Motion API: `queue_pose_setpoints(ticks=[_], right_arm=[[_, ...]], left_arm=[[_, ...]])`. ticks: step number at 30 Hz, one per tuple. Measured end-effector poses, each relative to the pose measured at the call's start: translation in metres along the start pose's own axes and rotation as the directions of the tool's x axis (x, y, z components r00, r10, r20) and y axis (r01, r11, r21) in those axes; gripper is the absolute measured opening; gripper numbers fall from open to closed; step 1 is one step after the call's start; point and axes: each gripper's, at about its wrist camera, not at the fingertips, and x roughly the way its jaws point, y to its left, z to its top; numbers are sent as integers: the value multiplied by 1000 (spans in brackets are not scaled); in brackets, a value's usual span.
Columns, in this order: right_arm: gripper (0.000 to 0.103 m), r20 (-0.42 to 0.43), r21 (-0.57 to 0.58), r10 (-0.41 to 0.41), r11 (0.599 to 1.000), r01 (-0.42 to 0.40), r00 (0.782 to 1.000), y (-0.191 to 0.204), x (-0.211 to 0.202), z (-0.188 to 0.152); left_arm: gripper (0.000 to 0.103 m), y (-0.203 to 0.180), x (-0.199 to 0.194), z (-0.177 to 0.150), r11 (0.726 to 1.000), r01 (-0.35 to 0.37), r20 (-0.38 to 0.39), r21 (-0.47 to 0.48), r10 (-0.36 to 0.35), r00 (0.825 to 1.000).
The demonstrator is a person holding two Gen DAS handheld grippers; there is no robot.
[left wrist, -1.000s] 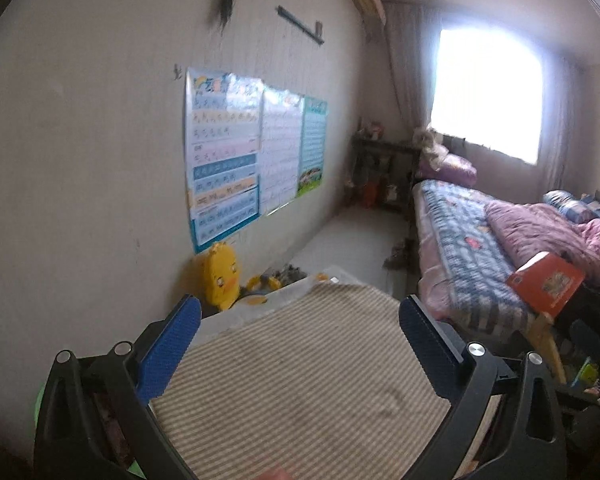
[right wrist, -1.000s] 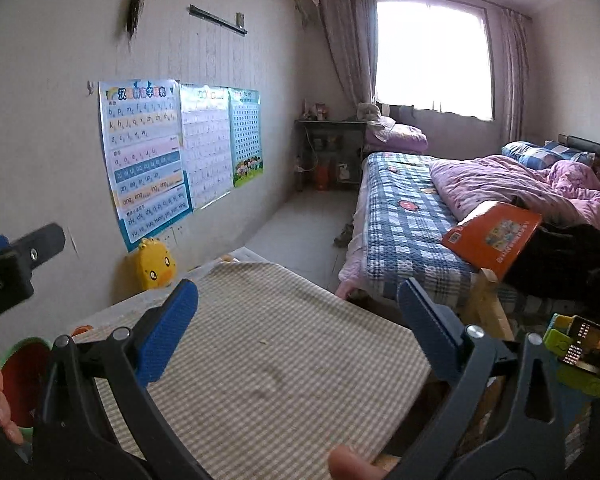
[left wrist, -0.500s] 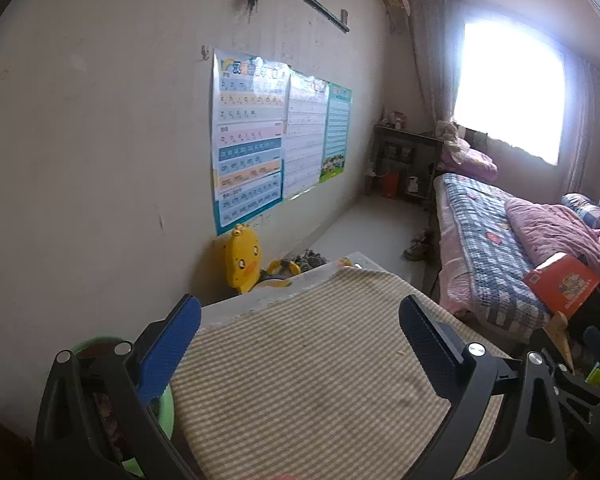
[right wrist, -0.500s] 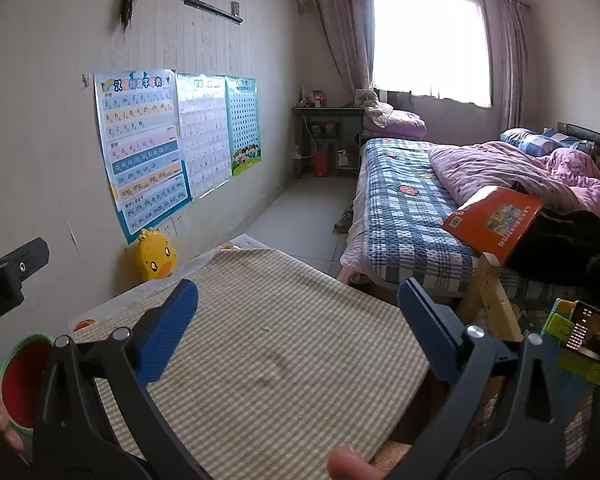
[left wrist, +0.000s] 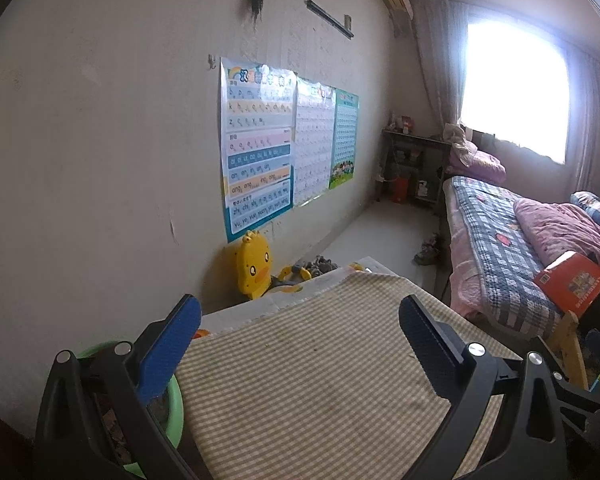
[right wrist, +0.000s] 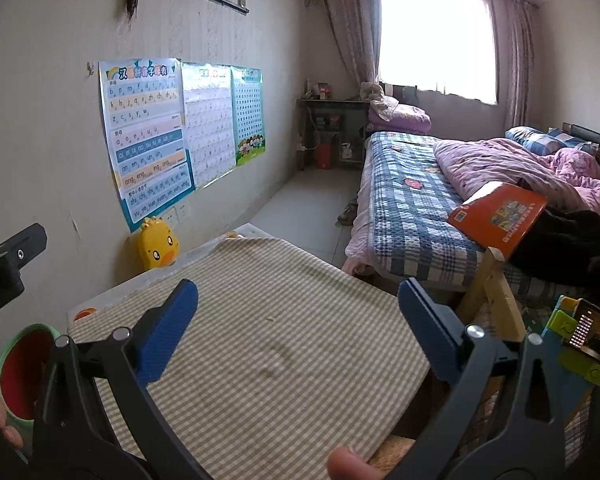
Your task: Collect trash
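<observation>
Bedroom walls and a bright window (left wrist: 512,92) frame the left wrist view, with a checked tablecloth (left wrist: 320,360) spread over the table below. The left gripper (left wrist: 300,344) hangs above that cloth with its blue fingers (left wrist: 168,348) spread wide and nothing between them. At the left edge of the tablecloth sits a green bin (left wrist: 172,408), partly hidden behind the gripper frame, with dark scraps inside. Beyond the far edge of the tablecloth a yellow duck toy (left wrist: 254,264) leans against the wall under the posters (left wrist: 260,152). Right of the tablecloth lies the bed (left wrist: 496,248), with an orange book (left wrist: 572,284) at its near end.

Seen from the right wrist, the same tablecloth (right wrist: 268,340) fills the middle. The right gripper (right wrist: 298,320) is likewise spread apart and empty above it. A tiny green speck (right wrist: 268,320) lies on the cloth near its centre. The green bin (right wrist: 18,368) stands off the cloth's left edge, showing a red inside, with the left gripper's black body (right wrist: 8,268) above it. A phone (right wrist: 590,336) with a lit screen sits right of the tablecloth.
</observation>
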Motion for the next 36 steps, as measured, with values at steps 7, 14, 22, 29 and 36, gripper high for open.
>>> queue_pose_setpoints(ticks=[7,14,22,29,36], right_arm=[[99,-10,-2,2,1000,-2,1000,1,1,-2],[99,-24,-9,6,1000,-6,1000,4,4,-3],[99,-38,-12,9,1000,-10,999,6,7,-7],[99,-53,-10,10,1000,-11,999,5,11,-9],[99,-73,-10,12,1000,-13,997,5,18,-13]], left_arm=[[95,0,2,-3,1000,4,-19,-2,-4,1000],[95,1,5,-4,1000,1,-29,3,-1,1000],[95,0,8,-5,1000,2,-37,8,-1,999],[95,-1,13,-8,1000,1,-50,13,0,999],[95,-2,18,-10,1000,2,-67,17,-1,998]])
